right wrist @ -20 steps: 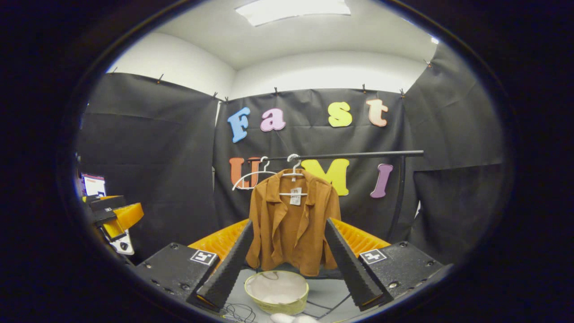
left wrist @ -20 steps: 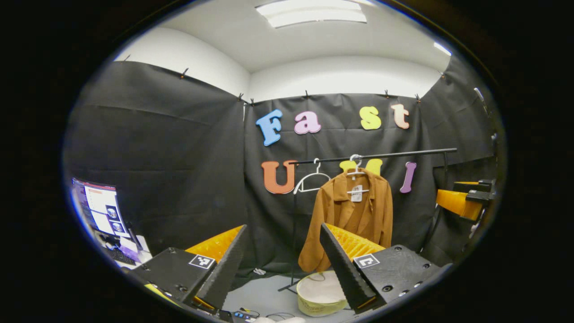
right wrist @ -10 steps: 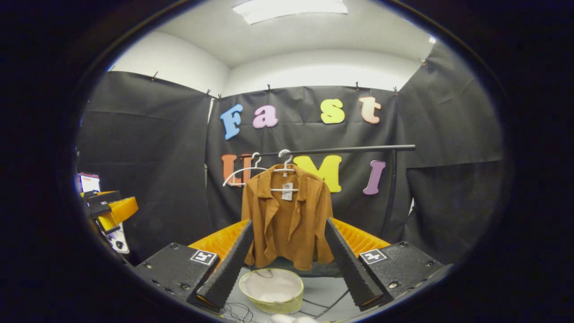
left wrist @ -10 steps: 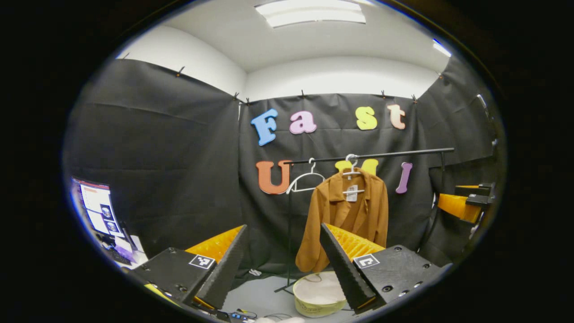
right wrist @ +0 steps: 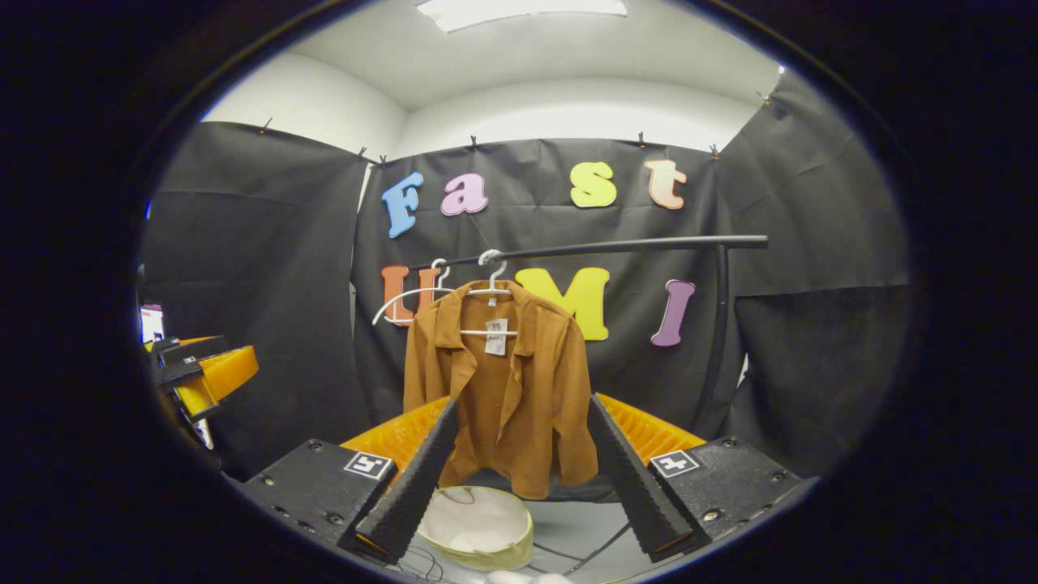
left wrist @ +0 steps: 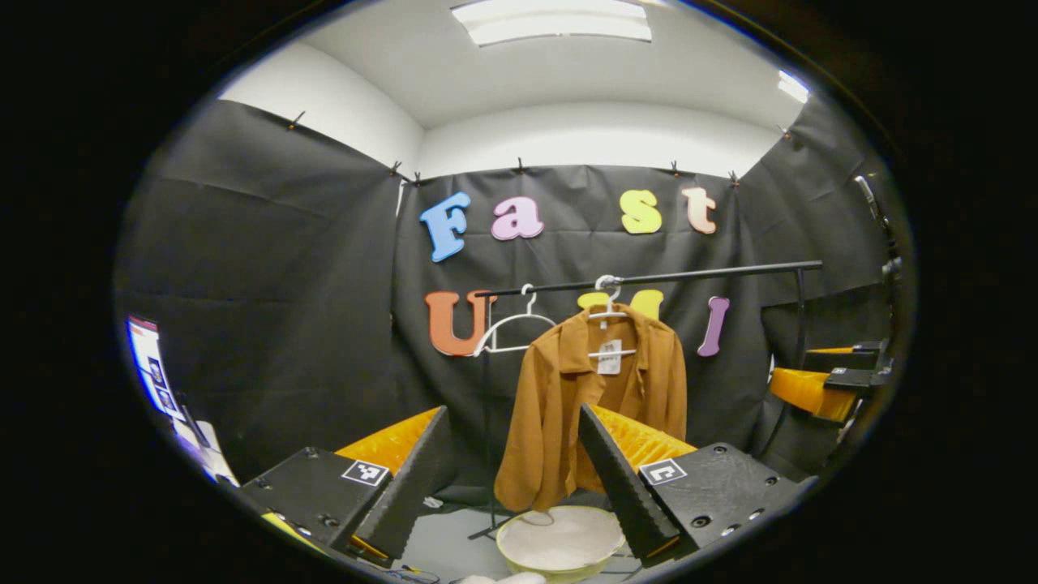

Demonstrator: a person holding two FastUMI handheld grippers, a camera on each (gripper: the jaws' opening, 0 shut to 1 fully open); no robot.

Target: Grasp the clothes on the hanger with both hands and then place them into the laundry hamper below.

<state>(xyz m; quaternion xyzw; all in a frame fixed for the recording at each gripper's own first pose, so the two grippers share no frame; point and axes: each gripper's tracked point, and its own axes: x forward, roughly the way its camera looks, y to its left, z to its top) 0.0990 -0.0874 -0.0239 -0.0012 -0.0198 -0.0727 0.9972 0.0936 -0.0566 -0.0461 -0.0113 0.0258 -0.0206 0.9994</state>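
Both of my grippers are spread wide and hold nothing; my left gripper [left wrist: 511, 478] points toward the rack from the left, and my right gripper [right wrist: 519, 470] faces the garment almost squarely. Beyond the fingers, the brown shirt [right wrist: 499, 389] hangs on a white hanger [right wrist: 491, 284] from the black rail [right wrist: 616, 246], well apart from both sets of fingers; in the left gripper view the same shirt [left wrist: 596, 405] sits just right of centre. An empty white hanger [left wrist: 511, 332] hangs beside it on the rail. The laundry hamper [left wrist: 559, 543] stands on the floor right under the hem; from the right gripper view its rim [right wrist: 478, 523] shows low between my fingers.

I judge the step in hand to be the approach; I would bring one gripper to each shoulder, close on cloth rather than on the hanger wire, then lift off and lower straight down.

Room looks generous in front; the rail's upright post [right wrist: 718, 341] stands to the right of the shirt, and the spare hanger crowds the left shoulder, so my left gripper needs care there.
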